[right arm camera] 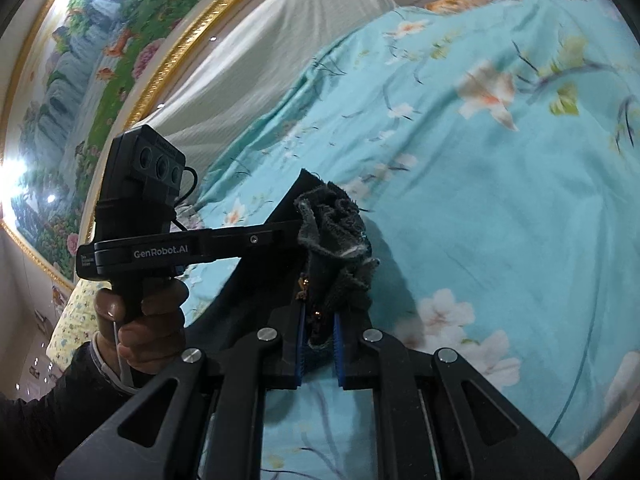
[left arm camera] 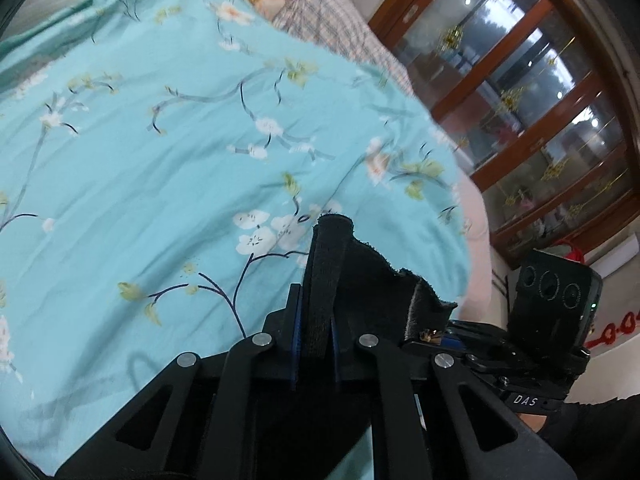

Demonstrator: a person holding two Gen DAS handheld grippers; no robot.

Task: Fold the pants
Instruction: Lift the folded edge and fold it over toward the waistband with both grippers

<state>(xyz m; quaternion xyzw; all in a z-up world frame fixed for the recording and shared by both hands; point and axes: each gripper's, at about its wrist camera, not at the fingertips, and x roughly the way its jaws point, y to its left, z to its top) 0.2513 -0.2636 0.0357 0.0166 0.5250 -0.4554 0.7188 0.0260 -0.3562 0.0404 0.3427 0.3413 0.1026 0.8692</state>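
Observation:
The black pants (left arm camera: 362,276) are held up above a turquoise floral bed cover (left arm camera: 168,160). My left gripper (left arm camera: 316,332) is shut on a folded edge of the pants, which sticks up between its fingers and stretches right toward the other gripper (left arm camera: 556,312). In the right wrist view my right gripper (right arm camera: 320,344) is shut on a bunched, frayed edge of the pants (right arm camera: 336,236). The cloth spans left to the left gripper (right arm camera: 160,216), held in a hand. The rest of the pants hangs below, out of sight.
The bed cover (right arm camera: 480,168) fills most of both views. A plaid pillow (left arm camera: 328,12) lies at the head. A wooden glass-door cabinet (left arm camera: 532,108) stands to the right of the bed. A white headboard (right arm camera: 280,52) and a gold-framed painting (right arm camera: 100,60) are to the left.

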